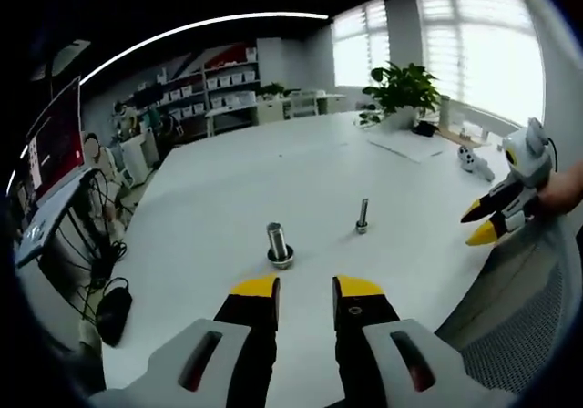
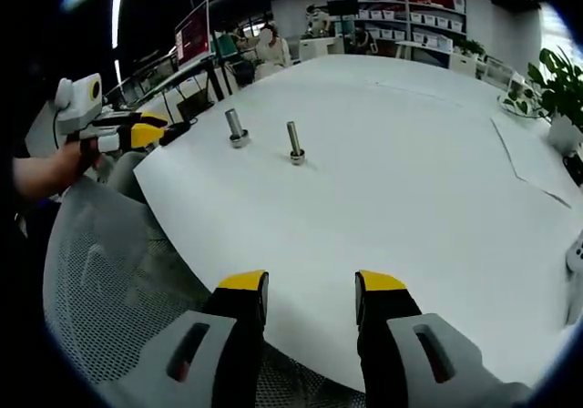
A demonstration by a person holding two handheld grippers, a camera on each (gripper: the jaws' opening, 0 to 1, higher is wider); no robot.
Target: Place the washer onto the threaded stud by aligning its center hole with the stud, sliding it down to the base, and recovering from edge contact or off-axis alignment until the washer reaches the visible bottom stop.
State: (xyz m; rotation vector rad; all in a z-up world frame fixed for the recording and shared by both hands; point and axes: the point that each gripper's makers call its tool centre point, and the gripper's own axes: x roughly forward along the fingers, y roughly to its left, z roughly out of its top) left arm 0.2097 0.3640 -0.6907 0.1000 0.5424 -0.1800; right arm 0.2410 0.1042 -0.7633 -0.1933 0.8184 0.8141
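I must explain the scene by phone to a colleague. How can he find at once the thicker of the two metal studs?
Start at the large white table. Near its edge, just ahead of the left gripper, two metal studs stand upright, apart from each other. The thicker stud is the shorter, wider one with a ringed base; the thin stud is slimmer.

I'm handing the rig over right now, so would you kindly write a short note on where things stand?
Left gripper: open, holding nothing, just short of the thick stud.
Right gripper: open, holding nothing, at the near edge of the white table, above a mesh chair back.
Two upright threaded pieces stand apart on the table: the thick stud with a ring-like part at its base, and a slimmer stud beyond it.
No loose washer is visible; whether that ring is the seated washer cannot be told.
Left: confirm it, otherwise find and seat the washer.
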